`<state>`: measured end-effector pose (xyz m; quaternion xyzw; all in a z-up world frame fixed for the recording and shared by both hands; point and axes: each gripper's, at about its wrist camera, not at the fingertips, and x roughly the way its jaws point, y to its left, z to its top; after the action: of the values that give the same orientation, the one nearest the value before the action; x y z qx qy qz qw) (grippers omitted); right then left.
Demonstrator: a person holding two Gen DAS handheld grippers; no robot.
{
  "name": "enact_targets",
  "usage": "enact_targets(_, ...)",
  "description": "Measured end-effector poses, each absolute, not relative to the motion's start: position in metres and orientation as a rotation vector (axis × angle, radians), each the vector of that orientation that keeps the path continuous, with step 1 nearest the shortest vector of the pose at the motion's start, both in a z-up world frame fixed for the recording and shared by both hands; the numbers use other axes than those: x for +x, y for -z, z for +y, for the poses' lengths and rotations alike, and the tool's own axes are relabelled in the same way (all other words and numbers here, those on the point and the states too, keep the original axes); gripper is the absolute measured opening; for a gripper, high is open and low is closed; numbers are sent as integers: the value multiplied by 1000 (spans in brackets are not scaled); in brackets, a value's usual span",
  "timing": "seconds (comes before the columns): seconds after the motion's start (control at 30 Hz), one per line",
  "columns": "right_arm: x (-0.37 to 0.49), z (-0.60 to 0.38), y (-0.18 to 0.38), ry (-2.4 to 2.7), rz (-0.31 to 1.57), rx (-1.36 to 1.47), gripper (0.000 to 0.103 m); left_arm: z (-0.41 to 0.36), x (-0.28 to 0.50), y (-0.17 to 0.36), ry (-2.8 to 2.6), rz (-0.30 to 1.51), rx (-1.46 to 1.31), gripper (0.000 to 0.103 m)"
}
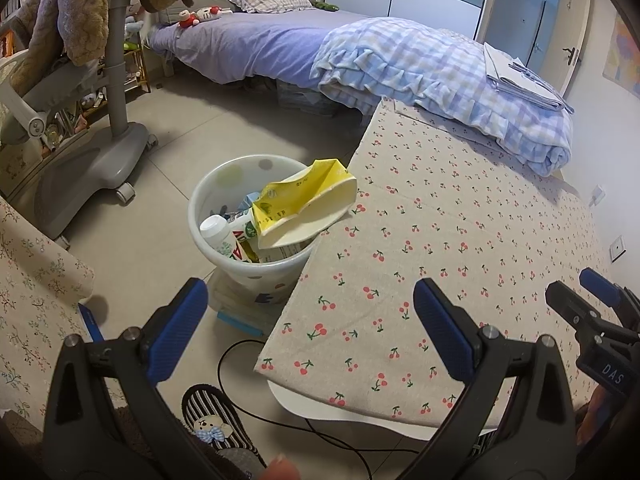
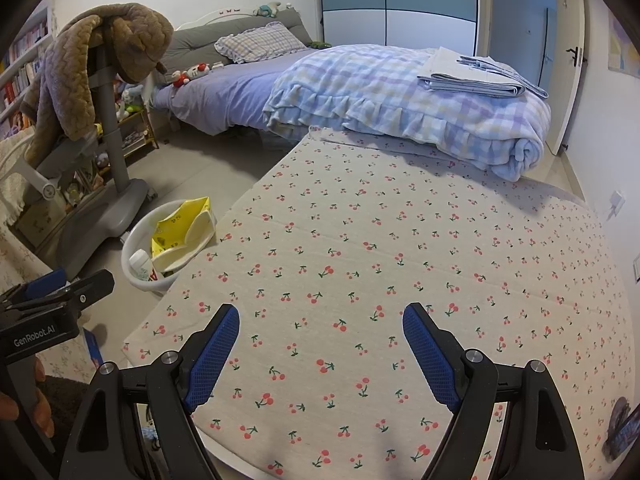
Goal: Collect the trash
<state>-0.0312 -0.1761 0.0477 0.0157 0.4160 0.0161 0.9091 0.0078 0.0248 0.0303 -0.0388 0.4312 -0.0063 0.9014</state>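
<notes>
A white bin (image 1: 199, 205) stands on the floor beside the table's left edge. Out of its top sticks a crushed yellow carton (image 1: 304, 204), which leans on the table edge. A white bottle (image 1: 216, 230) and other packaging lie inside. My left gripper (image 1: 310, 286) is open and holds nothing; it hovers over the table corner just short of the bin. My right gripper (image 2: 322, 312) is open and holds nothing above the cherry-print tablecloth (image 2: 400, 240). The bin (image 2: 134, 246) and carton (image 2: 180, 232) show at the left of the right wrist view.
A grey wheeled chair (image 1: 100, 160) draped with brown garments stands left of the bin. A bed with a rolled checked blanket (image 1: 440, 76) lies beyond the table. A striped slipper (image 1: 216, 416), a black cable (image 1: 240, 392) and a flat blue-edged box (image 1: 236, 316) lie on the floor.
</notes>
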Motion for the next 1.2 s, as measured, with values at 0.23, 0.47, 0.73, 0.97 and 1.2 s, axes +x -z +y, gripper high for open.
enact_targets(0.23, -30, -176, -47, -34, 861, 39, 86, 24, 7, -30, 15, 893, -78, 102)
enact_targets(0.47, -30, -177, -47, -36, 861, 40, 86, 23, 7, -30, 8, 889, -71, 102)
enact_targets(0.73, -29, -175, -48, -37, 857, 40, 86, 21, 5, -29, 0, 883, -47, 102)
enact_targets(0.97, -27, -172, -47, -33, 861, 46, 86, 20, 5, -30, 0, 875, -31, 102)
enact_targets(1.2, -26, -173, -46, -28, 855, 54, 86, 20, 4, -31, 3, 873, -30, 102)
